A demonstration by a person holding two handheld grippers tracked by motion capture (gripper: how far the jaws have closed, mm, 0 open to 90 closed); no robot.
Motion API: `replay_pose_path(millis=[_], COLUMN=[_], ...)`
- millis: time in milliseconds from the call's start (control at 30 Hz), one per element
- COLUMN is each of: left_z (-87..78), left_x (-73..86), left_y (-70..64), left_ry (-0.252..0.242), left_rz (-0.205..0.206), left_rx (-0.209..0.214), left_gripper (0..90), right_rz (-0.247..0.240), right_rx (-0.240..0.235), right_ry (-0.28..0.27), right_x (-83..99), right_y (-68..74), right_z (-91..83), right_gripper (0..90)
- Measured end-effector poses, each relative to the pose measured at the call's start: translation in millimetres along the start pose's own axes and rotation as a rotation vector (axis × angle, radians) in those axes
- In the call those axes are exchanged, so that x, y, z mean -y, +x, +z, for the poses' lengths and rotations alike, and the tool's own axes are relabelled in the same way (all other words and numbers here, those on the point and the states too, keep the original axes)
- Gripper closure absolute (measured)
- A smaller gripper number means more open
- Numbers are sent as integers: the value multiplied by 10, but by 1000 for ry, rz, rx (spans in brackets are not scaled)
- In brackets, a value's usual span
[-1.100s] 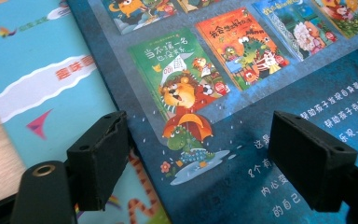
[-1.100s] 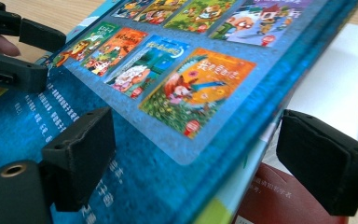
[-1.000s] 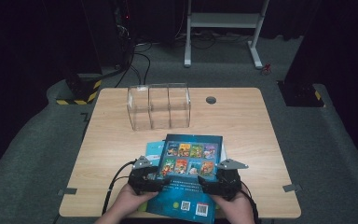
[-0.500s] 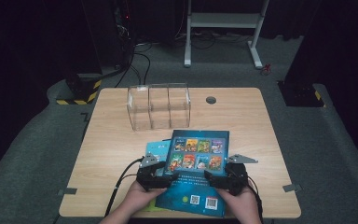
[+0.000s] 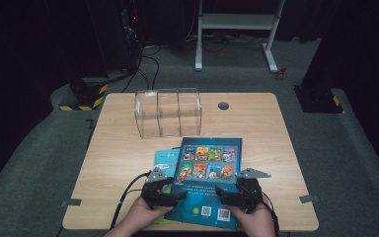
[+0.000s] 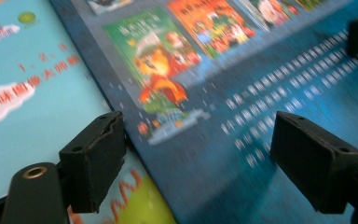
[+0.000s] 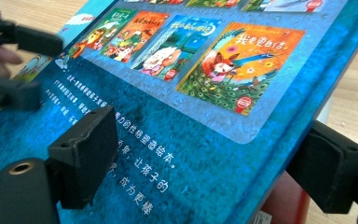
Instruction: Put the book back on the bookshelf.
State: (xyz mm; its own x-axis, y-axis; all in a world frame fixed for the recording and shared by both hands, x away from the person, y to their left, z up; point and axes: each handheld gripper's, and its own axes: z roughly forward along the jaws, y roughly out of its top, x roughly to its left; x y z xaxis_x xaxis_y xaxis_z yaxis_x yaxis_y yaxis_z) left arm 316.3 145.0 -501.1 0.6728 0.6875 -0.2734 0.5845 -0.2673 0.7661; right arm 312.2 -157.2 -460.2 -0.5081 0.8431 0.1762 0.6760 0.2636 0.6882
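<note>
1. I take this for a lab or recording studio, not a home: the wooden table (image 5: 128, 148) stands alone on grey carpet (image 5: 39, 163), ringed by black curtains (image 5: 29, 39).
2. Behind it I see a white metal equipment stand (image 5: 237, 22) and loose black cables (image 5: 145, 64) running across the floor.
3. Yellow-and-black hazard tape (image 5: 81, 106) marks a base near the table's far left corner, a safety touch typical of a test space.
4. The tabletop has a round cable port (image 5: 223, 105), and small metal brackets (image 5: 309, 198) fix its position on the carpet.
5. What lies on it looks like staged props: a clear acrylic organiser (image 5: 168, 112) and children's picture books (image 5: 209, 168).
</note>
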Motion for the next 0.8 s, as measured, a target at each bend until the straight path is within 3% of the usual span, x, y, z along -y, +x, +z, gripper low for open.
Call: replay_pose_path(millis=[300, 533, 800], left_z=[31, 46, 77], left_x=[10, 19, 2], left_y=[-20, 0, 6], left_ry=[-22, -43, -53], left_rz=[-8, -4, -13], left_rx=[-15, -14, -24], left_gripper=[145, 138, 120], right_rz=[-12, -7, 2], right_rx=[26, -16, -30], right_ry=[-26, -3, 1], right_x=[-105, -78, -66], right_y=[-66, -79, -86], right_z=[67, 43, 46], right_gripper=[170, 167, 176])
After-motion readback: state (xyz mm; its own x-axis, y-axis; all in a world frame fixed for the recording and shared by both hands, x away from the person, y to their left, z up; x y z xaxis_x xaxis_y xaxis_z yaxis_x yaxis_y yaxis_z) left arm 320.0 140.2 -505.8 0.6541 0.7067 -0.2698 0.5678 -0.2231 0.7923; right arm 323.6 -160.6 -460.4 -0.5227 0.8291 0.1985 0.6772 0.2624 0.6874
